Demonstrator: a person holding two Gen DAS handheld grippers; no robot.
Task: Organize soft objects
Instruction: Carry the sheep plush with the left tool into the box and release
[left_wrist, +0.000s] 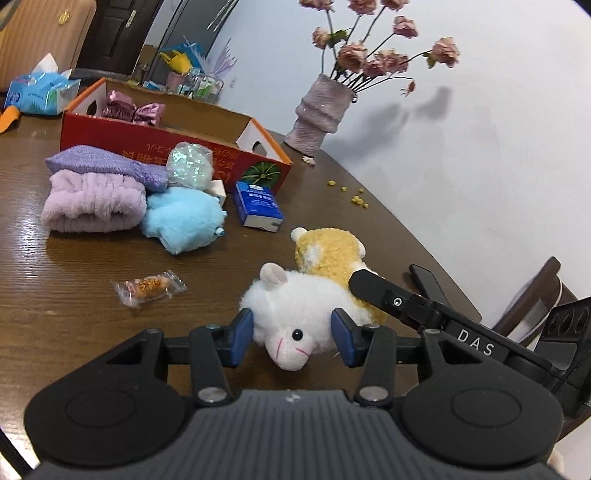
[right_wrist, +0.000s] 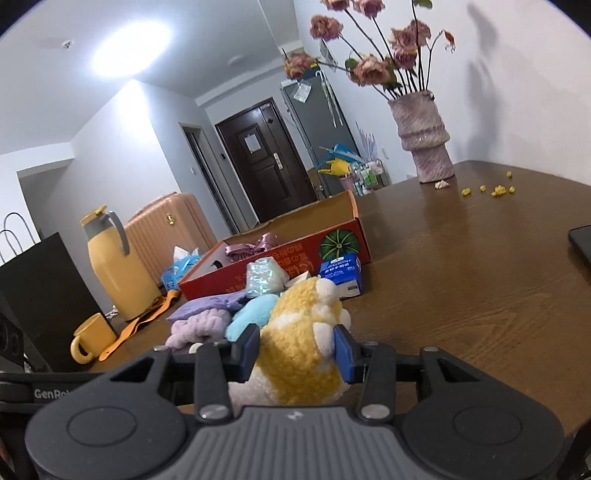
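red box (left_wrist: 207, 153), pink fabric (left_wrist: 131, 109) inside

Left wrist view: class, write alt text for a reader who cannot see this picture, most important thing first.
The left gripper brackets the head of a white plush toy lying on a brown table, against a yellow plush toy. Behind lie a blue plush, folded purple cloths and an open red box.
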